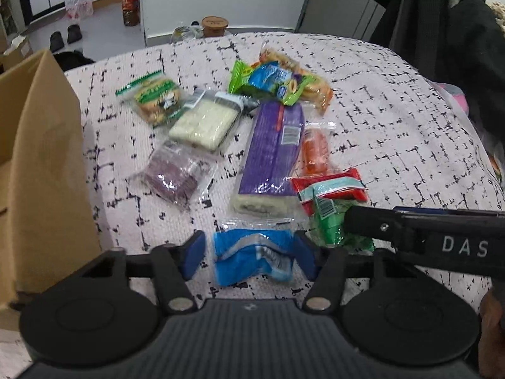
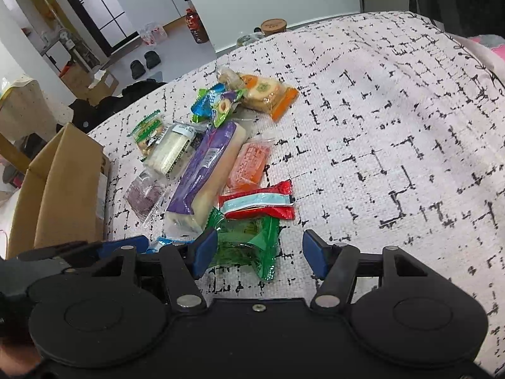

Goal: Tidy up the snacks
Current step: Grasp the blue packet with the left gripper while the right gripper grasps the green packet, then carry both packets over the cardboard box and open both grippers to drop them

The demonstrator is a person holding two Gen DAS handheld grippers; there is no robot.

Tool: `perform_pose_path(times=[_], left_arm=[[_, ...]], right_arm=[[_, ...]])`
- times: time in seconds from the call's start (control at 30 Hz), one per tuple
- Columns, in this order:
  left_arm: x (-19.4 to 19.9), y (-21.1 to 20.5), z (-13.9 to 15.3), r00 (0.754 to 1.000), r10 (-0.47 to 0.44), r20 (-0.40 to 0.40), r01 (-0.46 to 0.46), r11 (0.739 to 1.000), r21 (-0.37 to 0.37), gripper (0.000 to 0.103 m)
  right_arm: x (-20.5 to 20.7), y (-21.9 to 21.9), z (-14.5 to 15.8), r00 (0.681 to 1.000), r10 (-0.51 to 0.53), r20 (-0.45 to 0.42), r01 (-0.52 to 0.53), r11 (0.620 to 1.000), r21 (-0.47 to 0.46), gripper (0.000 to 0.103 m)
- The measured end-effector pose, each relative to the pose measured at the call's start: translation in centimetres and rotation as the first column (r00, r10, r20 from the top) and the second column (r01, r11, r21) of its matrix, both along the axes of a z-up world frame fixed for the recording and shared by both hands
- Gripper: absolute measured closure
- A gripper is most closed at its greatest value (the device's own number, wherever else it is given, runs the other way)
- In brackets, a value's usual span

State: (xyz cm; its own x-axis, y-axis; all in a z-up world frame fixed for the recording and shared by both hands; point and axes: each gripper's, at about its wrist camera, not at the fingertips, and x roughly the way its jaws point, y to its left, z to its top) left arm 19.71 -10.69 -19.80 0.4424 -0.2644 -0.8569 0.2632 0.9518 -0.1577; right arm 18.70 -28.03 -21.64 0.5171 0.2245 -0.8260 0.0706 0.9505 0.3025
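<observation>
Several snack packets lie on a patterned white cover [image 1: 394, 120]. My left gripper [image 1: 249, 255] is open with a blue packet [image 1: 252, 259] between its fingers; the right pad touches it, the left stands apart. My right gripper [image 2: 258, 254] is open around a green packet [image 2: 246, 246], which lies against the left finger. Beyond lie a red packet [image 2: 257, 203], a long purple packet [image 1: 271, 154], an orange packet [image 2: 249, 165], a white bar [image 1: 202, 123] and a dark purple packet [image 1: 173, 177]. The right gripper's arm [image 1: 442, 237] crosses the left wrist view.
A brown cardboard box [image 1: 41, 170] stands at the left edge of the cover, also in the right wrist view [image 2: 66, 189]. More packets [image 1: 284, 75] are piled farther back. Dark clothing [image 1: 442, 31] hangs at the right. The cover's right side [image 2: 394, 126] bears no packets.
</observation>
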Motion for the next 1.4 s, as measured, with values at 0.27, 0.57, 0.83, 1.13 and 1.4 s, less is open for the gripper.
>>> perform_pose_path(times=[0.27,0.57,0.83,1.13,1.4], left_arm=[[-0.4,0.5,0.5,0.999,0.022,0.033,-0.022,1.000,-0.009,0.063],[-1.2,2.1,1.7,0.996,0.060,0.068,-0.058,0.998,-0.027,0.067],[-1.9,2.8,2.1,0.995,0.063,0.082,-0.060,0.997,-0.046,0.067],[-2.6,2.9,3.6,0.990,0.047,0.130,-0.037,0.996,-0.078,0.067],[-3.1,4.3,6.2,0.976,0.082,0.201,-0.063,0.993,-0.100,0.067]], right_arm=[[1.0,0.7,-0.7,1.000,-0.014,-0.007,0.014,1.000,0.009,0.045],[1.3,1.2,-1.4,1.000,0.013,-0.007,-0.013,1.000,-0.006,0.042],[0.5,2.6,-1.4,0.994,0.112,-0.006,-0.112,0.987,-0.112,0.066],[-0.7,1.8,1.4,0.989,0.128,0.078,-0.124,0.991,-0.049,0.070],[-0.7,3.4,3.9,0.975,0.173,0.141,-0.166,0.984,-0.060,0.070]])
